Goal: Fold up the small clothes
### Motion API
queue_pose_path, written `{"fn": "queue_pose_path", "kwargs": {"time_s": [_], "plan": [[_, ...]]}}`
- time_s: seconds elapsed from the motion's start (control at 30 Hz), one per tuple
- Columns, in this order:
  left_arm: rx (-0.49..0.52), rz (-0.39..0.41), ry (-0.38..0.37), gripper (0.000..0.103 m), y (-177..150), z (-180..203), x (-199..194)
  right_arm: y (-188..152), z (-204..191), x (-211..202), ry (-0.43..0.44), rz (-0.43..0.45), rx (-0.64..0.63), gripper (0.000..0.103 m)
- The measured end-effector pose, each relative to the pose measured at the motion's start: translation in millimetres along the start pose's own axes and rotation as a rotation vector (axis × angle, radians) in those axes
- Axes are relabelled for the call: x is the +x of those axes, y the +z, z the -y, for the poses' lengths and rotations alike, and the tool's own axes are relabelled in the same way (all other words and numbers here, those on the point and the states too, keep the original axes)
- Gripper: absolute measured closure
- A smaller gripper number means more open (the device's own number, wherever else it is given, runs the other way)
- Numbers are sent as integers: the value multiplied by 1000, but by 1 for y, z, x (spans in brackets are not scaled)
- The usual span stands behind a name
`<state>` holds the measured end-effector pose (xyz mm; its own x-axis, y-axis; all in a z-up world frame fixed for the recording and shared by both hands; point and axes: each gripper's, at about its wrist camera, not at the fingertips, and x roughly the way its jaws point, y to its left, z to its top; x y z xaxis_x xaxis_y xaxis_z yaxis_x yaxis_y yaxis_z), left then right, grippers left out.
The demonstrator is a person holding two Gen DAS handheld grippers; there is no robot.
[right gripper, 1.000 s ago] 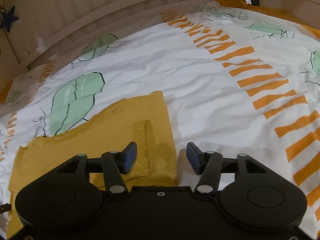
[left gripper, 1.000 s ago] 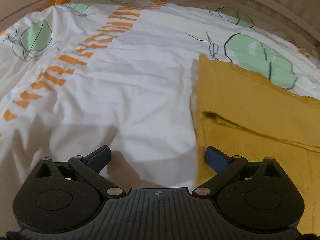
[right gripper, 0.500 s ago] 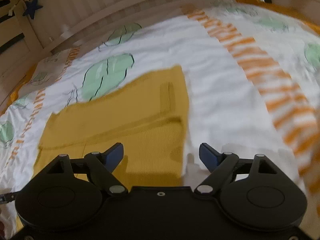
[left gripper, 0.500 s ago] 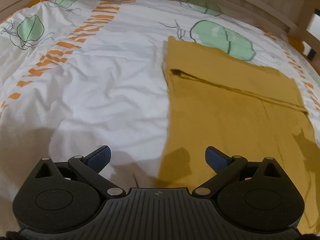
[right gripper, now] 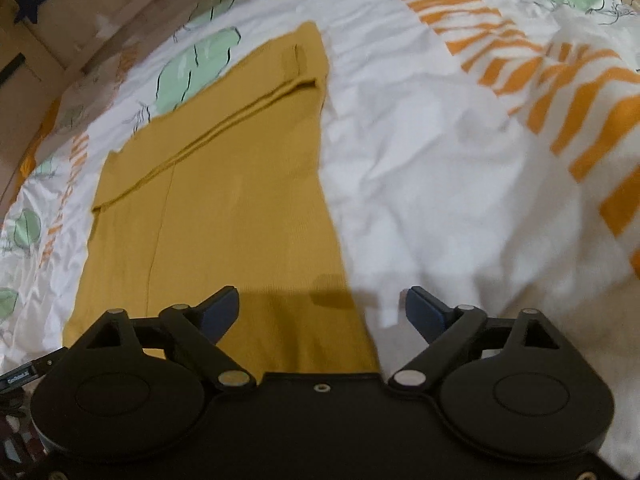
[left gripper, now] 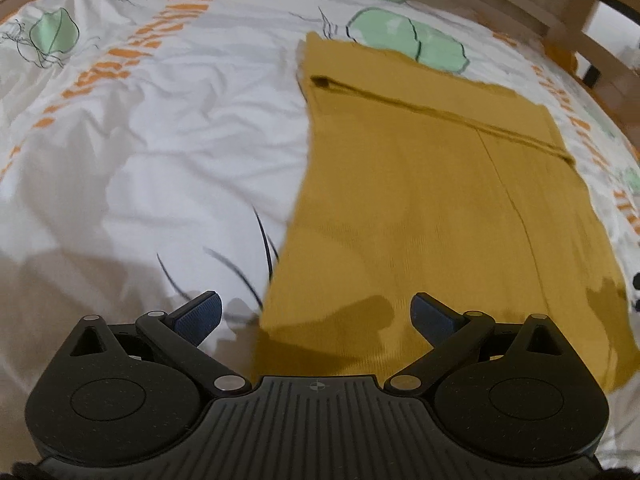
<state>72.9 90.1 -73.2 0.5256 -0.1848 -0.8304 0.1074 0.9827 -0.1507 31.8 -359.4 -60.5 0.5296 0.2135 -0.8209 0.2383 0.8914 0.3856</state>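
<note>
Since a second ago both of my grippers have pulled back from the far end of the mustard garment (left gripper: pixel 440 208), so far more of it now shows in each wrist view. On my left wrist view, the left gripper (left gripper: pixel 316 314) has its jaws spread wide with nothing between them; the garment's near left edge lies below the gap, untouched by either pad. On my right wrist view, the right gripper (right gripper: pixel 322 308) is opening its jaws, and nothing is held; the cloth's right edge runs beneath the gap. I see the garment (right gripper: pixel 224 200) lying flat on the white bedspread (right gripper: pixel 440 160) with orange stripes and green leaf shapes, a folded band across its far end. A wooden bed frame (left gripper: pixel 560 8) curves behind the bedding. A dark blue star (right gripper: pixel 32 2) hangs at upper left.
</note>
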Motion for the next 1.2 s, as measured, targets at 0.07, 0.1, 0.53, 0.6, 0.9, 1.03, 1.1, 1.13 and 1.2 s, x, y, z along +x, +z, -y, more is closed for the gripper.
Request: {"fn": "queue_pose_path", "kwargs": {"time_s": [0.07, 0.1, 0.53, 0.6, 0.9, 1.03, 1.1, 1.13, 1.2], "plan": [[6, -19, -4, 1, -8, 0, 1, -4, -2, 0, -10, -23, -15, 10], [6, -31, -5, 1, -11, -1, 2, -7, -3, 0, -14, -38, -22, 10], [75, -23, -19, 1, -29, -3, 3, -25, -14, 14, -31, -169, -150, 1], [86, -26, -18, 1, -29, -2, 4, -26, -14, 15, -24, -183, -158, 1], [96, -39, -45, 2, -26, -4, 5, -29, -17, 15, 1, -220, -202, 0], [90, -22, -45, 23, -27, -5, 2, -27, -15, 14, 24, -230, -194, 0], [76, -11, -49, 41, -26, -7, -1, -27, -13, 13, 38, -228, -184, 10], [66, -5, -55, 50, -26, -8, -2, -27, -12, 11, 46, -224, -175, 16], [43, -4, -76, 61, -24, -10, -3, -27, -8, 9, 57, -224, -147, 47]]}}
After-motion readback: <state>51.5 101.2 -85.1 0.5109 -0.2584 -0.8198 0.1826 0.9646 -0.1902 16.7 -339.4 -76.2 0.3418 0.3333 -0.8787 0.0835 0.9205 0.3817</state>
